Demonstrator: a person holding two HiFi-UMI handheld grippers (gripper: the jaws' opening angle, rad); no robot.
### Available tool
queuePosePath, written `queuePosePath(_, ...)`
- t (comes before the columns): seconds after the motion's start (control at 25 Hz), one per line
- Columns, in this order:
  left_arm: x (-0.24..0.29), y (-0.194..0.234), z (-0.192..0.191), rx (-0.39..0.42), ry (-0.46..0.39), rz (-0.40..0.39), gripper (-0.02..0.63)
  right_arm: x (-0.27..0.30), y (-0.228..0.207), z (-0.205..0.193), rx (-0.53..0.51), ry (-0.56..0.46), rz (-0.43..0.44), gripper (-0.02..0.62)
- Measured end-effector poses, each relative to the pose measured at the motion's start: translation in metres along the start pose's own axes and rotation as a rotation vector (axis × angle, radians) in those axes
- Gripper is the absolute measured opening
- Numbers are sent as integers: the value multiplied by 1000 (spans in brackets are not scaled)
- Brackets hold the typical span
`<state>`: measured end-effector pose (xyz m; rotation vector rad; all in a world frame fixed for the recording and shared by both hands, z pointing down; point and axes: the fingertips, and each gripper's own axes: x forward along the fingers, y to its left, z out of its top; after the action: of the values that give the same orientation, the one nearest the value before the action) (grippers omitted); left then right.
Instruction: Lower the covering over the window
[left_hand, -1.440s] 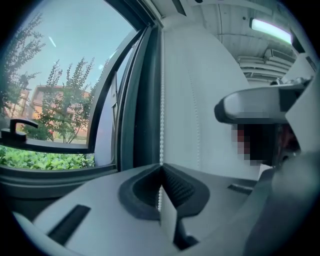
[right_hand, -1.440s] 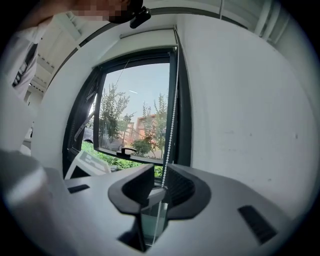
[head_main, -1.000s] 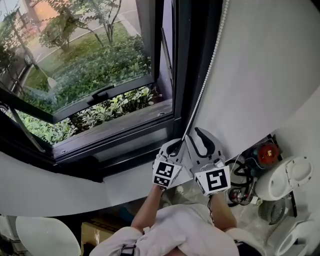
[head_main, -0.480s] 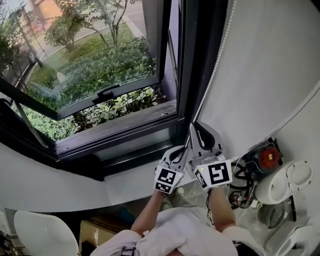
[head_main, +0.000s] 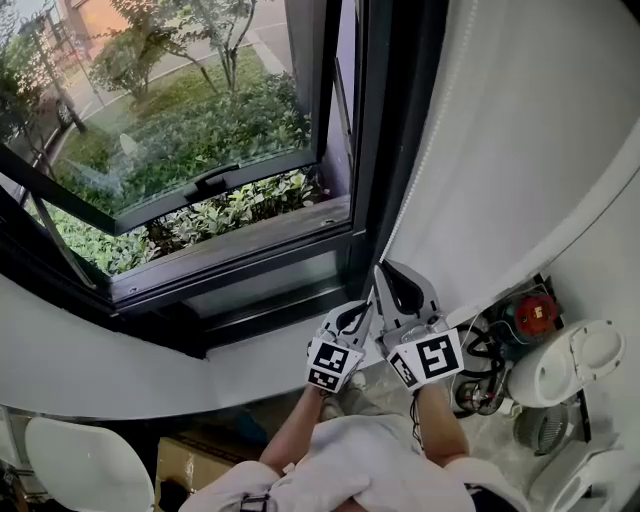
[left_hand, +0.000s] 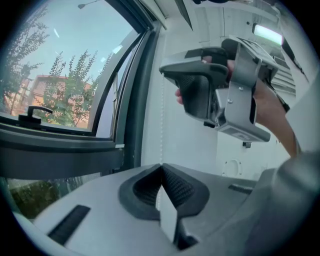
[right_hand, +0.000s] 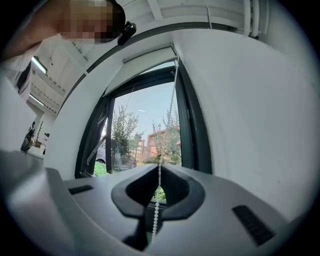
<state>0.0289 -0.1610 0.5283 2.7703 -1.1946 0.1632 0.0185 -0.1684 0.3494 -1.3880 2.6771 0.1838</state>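
A white bead chain hangs along the dark window frame beside the white wall. My right gripper is shut on the chain; the beads run up between its pads toward the rolled white blind at the window's top. Just below and left of it, my left gripper is shut on the same chain, whose beads meet its tips. The left gripper view shows the right gripper above, held in a hand.
The window sash is tilted open over shrubs. A white sill runs below it. A white chair and a cardboard box are at lower left; a white appliance and a red device with cables are at right.
The right gripper's jaws stood wide apart around the chain a second ago and have closed on it. Both grippers then shifted slightly downward.
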Motion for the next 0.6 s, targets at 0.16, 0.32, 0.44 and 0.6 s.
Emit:
queuePosePath(0.16,-8,-6,-18,-17,30,-1,15,-10,8,-15,36,26,19,8)
queuePosePath(0.32,-13,-9,-35,-19,49,3,15,-17,21,-28,48,46,42,8)
queuePosePath(0.44,-17,-10,-46,-24,68,4,15,-20,25,-39,61,67,44,8)
queuePosePath(0.6,-18,-9,-66,-19,97,7,15,-24,28,-58,77,103,48,8)
